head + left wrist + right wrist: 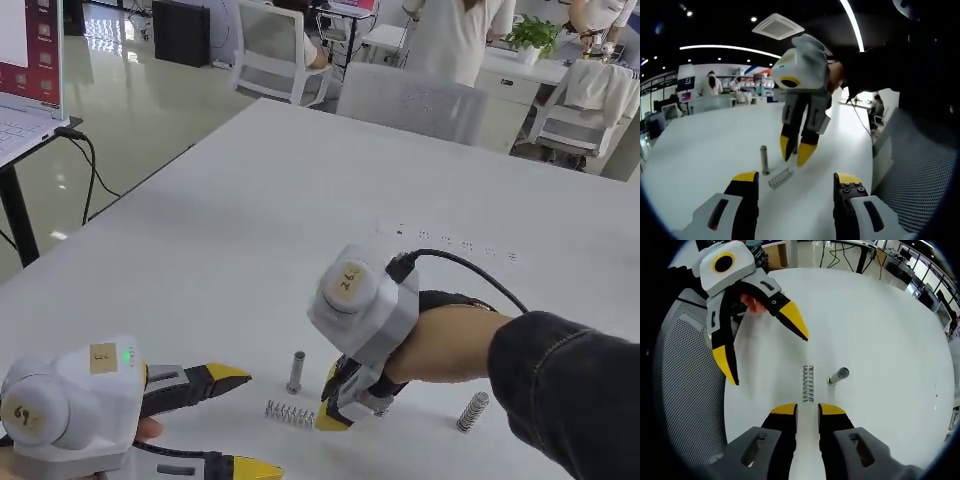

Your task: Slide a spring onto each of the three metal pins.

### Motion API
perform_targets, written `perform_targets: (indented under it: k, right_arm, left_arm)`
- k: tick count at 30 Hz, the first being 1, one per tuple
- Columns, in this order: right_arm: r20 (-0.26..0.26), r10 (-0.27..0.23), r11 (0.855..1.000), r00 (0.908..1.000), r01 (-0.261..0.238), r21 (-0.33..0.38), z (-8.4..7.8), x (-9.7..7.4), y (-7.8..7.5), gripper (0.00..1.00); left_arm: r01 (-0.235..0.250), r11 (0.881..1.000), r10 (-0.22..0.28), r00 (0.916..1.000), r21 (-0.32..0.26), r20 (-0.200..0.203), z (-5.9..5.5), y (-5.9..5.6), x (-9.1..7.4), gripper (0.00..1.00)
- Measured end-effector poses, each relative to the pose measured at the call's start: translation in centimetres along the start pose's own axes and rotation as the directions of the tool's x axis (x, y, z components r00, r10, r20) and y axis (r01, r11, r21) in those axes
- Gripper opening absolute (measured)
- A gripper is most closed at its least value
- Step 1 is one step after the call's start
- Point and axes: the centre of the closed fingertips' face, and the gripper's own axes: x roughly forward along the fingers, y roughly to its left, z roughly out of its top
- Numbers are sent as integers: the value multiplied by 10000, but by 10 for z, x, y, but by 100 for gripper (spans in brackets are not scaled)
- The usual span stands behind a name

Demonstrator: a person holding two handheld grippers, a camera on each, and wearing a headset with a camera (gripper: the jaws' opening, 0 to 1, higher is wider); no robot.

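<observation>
The left gripper [796, 178] holds its 2 jaws wide apart, with nothing between them. The right gripper [808, 409] points tip-down at the white table [880, 315]. Its 2 jaws are parted by a narrow gap and grip nothing. 1 spring [808, 383] lies flat just ahead of the right jaws, in line with their gap, between the 2 grippers. 1 metal pin [838, 375] stands upright just beside that spring. A 2nd spring [473, 410] sits well apart from both pairs of jaws, near the person's sleeve [570, 390].
</observation>
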Motion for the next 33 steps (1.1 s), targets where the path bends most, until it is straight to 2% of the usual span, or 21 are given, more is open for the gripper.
perform_targets:
  k: [8, 21, 33]
  right_arm:
    - [94, -75, 10000, 9999, 75, 58, 4, 9, -1, 13]
    - [-149, -193, 9997, 9997, 191, -142, 3, 20, -2, 12]
    - [-249, -383, 9979, 9990, 369, -536, 2, 22, -3, 8]
  left_arm:
    - [0, 10000, 0, 10000, -2, -22, 0, 0, 1, 55]
    - [-49, 10000, 49, 10000, -6, -22, -1, 2, -1, 54]
    - [-88, 10000, 88, 10000, 11, -47, 0, 2, -2, 54]
